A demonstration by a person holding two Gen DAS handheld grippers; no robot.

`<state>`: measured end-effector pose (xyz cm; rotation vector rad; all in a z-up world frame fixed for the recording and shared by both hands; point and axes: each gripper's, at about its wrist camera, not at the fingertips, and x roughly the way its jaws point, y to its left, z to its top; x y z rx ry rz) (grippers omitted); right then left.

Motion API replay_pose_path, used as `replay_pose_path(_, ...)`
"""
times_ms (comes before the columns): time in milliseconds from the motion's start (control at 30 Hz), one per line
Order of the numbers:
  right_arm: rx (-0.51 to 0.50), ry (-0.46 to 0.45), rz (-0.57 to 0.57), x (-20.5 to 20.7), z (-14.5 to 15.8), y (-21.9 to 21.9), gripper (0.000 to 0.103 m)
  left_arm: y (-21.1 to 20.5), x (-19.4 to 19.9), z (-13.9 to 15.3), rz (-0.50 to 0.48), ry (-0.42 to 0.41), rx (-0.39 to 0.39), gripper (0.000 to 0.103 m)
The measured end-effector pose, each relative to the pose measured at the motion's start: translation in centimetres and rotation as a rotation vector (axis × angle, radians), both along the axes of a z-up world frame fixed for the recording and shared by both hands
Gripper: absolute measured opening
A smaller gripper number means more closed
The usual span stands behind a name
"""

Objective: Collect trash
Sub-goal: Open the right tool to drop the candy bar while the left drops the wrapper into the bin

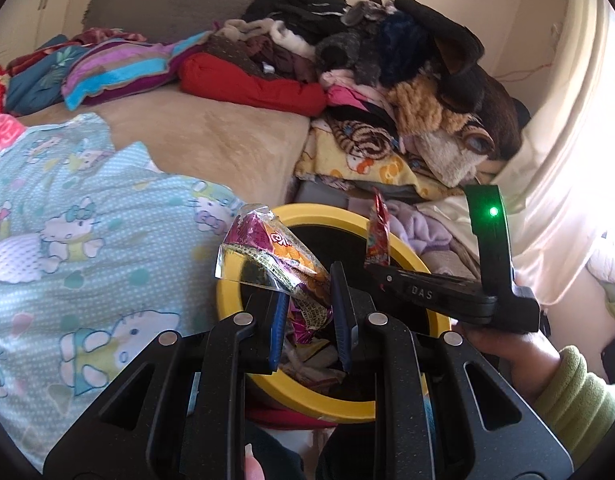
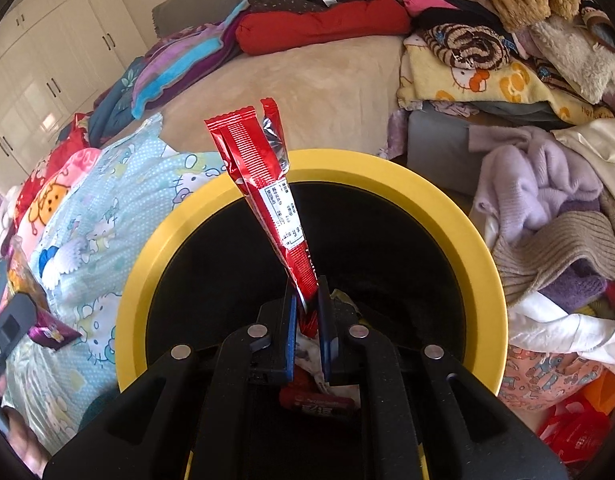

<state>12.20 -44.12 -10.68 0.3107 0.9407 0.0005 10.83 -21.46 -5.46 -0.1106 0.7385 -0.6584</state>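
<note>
My left gripper (image 1: 309, 286) is shut on a crumpled purple and orange foil snack wrapper (image 1: 267, 248), held over the near-left rim of a black bin with a yellow rim (image 1: 227, 304). My right gripper (image 2: 307, 294) is shut on the lower end of a long red wrapper (image 2: 263, 184), which stands up over the bin's mouth (image 2: 483, 264). In the left wrist view the right gripper (image 1: 373, 268) reaches in from the right with the red wrapper (image 1: 379, 232). Several pieces of trash (image 2: 319, 400) lie at the bottom of the bin.
The bin stands against a bed with a beige cover (image 1: 211, 136) and a light blue cartoon-cat quilt (image 1: 87, 240). Piles of clothes and blankets (image 1: 387, 80) crowd the far side and the right (image 2: 547, 200). White wardrobes (image 2: 47, 60) stand at the left. A green sleeve (image 1: 575, 396) is at the right.
</note>
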Motion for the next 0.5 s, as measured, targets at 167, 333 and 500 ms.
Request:
replay_pose_path(167,0.014,-0.004,-0.012,-0.2,0.1,-0.8,0.018,-1.4,0.4,-1.0,-0.033,0.026,0.017,0.015)
replay_pose_path(333,0.029,-0.015,-0.034,-0.5,0.5,-1.7,0.028,-2.8,0.9,-1.8,-0.065,0.046,0.034,0.022)
replay_pose_path(500,0.043,-0.029,-0.062,-0.7,0.9,-2.5,0.036,-2.9,1.3,-1.7,-0.07,0.042,0.022,0.065)
